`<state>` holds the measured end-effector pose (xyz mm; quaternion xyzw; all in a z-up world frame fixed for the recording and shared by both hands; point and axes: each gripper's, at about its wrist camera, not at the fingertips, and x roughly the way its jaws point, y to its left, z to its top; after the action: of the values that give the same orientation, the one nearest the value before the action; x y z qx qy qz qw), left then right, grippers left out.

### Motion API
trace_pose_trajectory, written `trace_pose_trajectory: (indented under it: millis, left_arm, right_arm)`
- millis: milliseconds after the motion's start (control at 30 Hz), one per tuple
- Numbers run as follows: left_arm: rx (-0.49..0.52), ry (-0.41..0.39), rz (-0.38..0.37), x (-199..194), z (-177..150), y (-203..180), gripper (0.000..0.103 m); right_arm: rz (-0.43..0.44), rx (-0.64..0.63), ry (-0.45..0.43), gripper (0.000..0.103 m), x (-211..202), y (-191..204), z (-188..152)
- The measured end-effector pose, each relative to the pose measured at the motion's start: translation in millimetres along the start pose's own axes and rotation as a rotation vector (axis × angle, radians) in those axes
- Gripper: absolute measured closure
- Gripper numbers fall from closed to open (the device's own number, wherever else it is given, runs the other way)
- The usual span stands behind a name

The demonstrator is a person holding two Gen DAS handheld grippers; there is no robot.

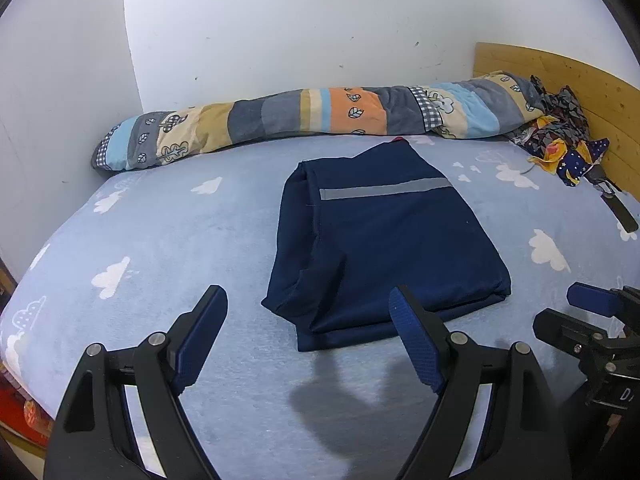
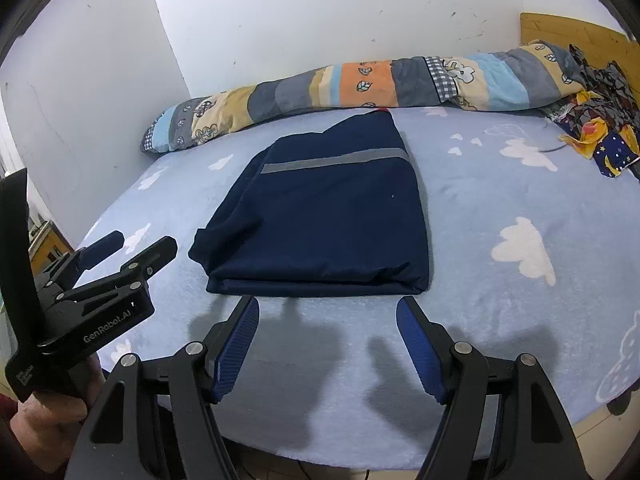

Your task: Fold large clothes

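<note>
Navy garment (image 1: 384, 248) with grey stripe; pale-blue, white-clouded sheet (image 1: 160, 240).
</note>
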<state>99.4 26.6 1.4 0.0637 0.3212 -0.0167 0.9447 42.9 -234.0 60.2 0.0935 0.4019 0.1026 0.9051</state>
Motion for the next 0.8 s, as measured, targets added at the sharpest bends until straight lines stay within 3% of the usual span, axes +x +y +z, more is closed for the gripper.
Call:
trace_pose_trajectory:
  millis: [400,733,800]
  left_arm:
    - [0.002,0.013,0.004,3.5,-0.8,-0.5,0.019]
    - [0.024,0.027,0.039,0.7,5.8,-2.8,0.009]
    - [0.028,0.003,0.043,-5.1,7.9,-1.1,0.000]
  right_arm:
    - [-0.002,0.005,0.007,0.029,1.3,-0.7,0.0]
    - [-0.009,0.006,0.012,0.028,2.6,-1.4,0.5]
    - [-0.016,0.004,0.013,0.028,3.0,-2.2,0.4]
